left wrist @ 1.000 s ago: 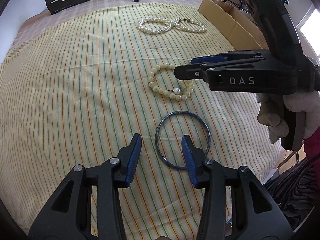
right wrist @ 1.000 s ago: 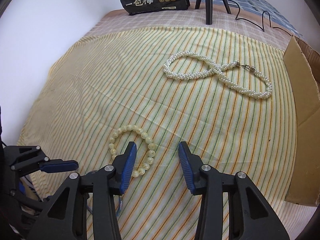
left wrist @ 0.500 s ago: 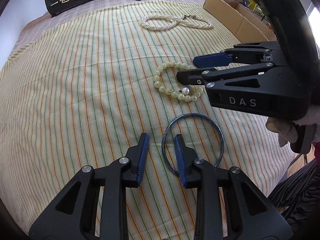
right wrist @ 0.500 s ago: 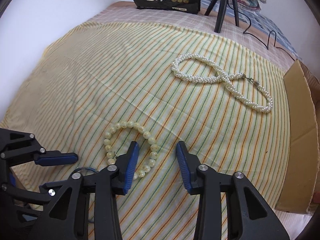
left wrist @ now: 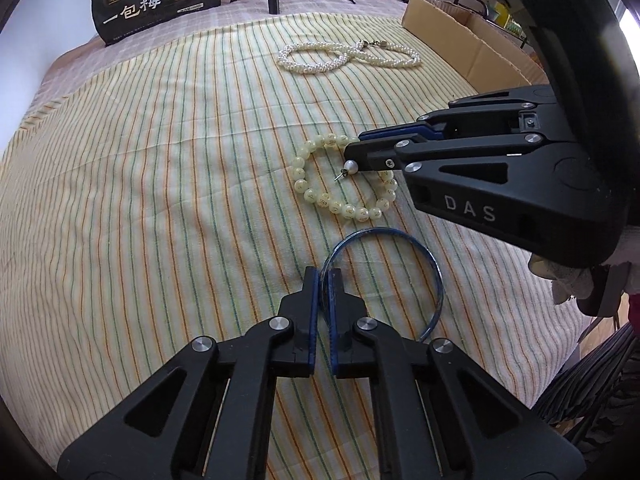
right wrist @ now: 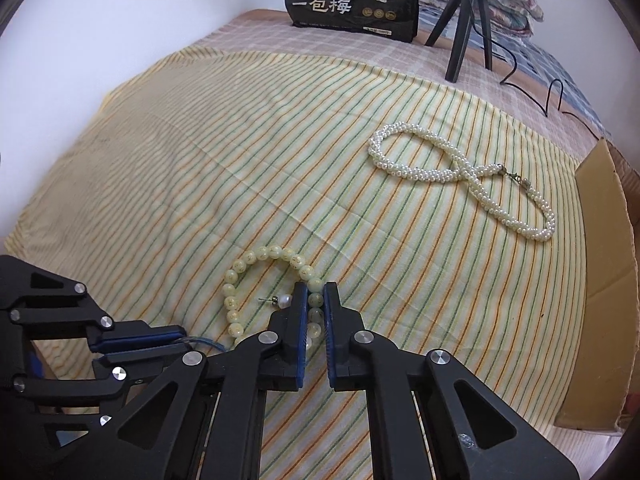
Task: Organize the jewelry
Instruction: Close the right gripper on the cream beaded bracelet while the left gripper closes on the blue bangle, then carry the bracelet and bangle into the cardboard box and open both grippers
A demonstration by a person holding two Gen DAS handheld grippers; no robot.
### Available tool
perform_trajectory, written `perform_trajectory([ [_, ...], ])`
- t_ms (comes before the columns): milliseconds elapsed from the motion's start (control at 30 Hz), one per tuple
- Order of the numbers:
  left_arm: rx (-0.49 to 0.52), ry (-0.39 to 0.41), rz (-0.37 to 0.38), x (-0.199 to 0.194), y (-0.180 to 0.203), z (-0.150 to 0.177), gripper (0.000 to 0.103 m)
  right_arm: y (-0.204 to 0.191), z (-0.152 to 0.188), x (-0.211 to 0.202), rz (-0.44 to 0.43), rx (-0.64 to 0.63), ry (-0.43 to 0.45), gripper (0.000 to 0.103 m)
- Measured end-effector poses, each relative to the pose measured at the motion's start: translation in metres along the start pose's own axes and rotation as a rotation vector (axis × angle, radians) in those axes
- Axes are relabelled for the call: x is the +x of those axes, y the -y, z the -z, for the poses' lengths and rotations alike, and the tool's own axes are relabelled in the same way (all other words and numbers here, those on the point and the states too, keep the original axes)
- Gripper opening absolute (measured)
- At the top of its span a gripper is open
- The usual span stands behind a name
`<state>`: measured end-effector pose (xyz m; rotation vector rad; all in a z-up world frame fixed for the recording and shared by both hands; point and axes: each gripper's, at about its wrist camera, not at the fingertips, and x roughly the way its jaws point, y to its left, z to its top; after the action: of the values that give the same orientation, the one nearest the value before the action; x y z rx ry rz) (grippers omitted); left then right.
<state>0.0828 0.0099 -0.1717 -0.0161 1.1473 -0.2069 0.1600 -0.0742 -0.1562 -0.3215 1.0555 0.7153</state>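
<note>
Blue bangle flat on the striped cloth, near rim clamped between the nearly closed fingers of the left gripper; rest of the ring spread out to the right of the fingertips. In the right wrist view only a sliver of the bangle visible beside the left gripper.

Just beyond the bangle, bead bracelet in a rough circle on the cloth, apart from the bangle by a narrow gap. Right side of the bracelet caught between the fingers of the right gripper, drawn in to a slim gap with beads inside it.

Pearl earring inside the bracelet loop, pearl just against the right gripper tip, post pointing away from that tip, toward the bracelet's left side. Same earring in the right wrist view: long axis roughly level, post to the left, pearl touching the outer face of the left finger. Hard to tell whether resting on the cloth or lifted.

Farther back, pearl necklace laid in a figure eight, long axis running left to right, clasp near the crossing. Well apart from the bracelet.

Cardboard box at the cloth's right edge. Black bag and tripod at the far end of the bed.
</note>
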Motion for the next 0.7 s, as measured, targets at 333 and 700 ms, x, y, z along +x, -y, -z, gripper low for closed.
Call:
perform_trajectory([
  [333,-0.015,0.036,0.041,-0.023,0.004,0.000,0.001,-0.005,-0.008,-0.021,-0.058,0.016,0.062,0.006],
  [700,-0.038,0.080,0.068,-0.044,0.005,-0.005,0.001,0.004,-0.014,-0.052,-0.073,0.063,0.145,0.006],
])
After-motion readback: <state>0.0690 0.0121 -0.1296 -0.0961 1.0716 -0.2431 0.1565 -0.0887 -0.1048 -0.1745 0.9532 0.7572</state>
